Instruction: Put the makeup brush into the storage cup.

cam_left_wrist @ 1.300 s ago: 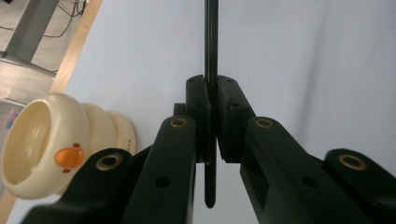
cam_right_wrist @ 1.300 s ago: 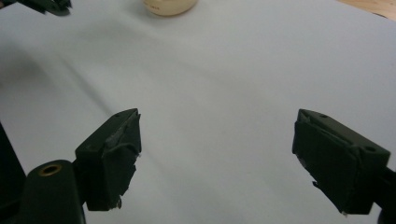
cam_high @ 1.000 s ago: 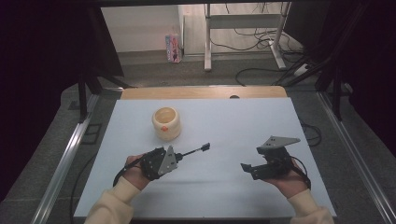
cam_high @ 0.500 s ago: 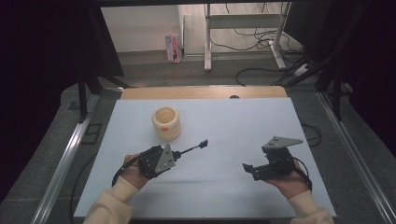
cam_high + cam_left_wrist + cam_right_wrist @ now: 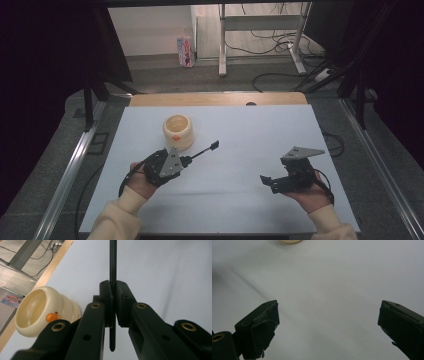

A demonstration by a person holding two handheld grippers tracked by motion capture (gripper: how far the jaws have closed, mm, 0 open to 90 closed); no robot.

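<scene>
1. Your left gripper is pinching a thin black rod; in the left gripper view the jaws press on it from both sides, part way along its length, with a short end hanging below the pads.

2. In the high view the rod runs out from that gripper toward the table's middle and ends in a small dark tip. I cannot tell whether the tip touches the table.

3. Your right gripper is spread wide and holds nothing; its jaws frame bare white table.

4. The cream bowl sits just beyond your left hand, with an orange piece on its side. It is well apart from the right gripper.

5. Risks, as I judge them:
   - The rod is slim and held at one narrow spot, so it could pivot or slip if its tip catches the table.
   - Swinging the left gripper toward the bowl could knock it, since it looks light and stands close.
   - Bringing the right gripper in fast could strike the rod's free end and twist it out of the pads.
</scene>
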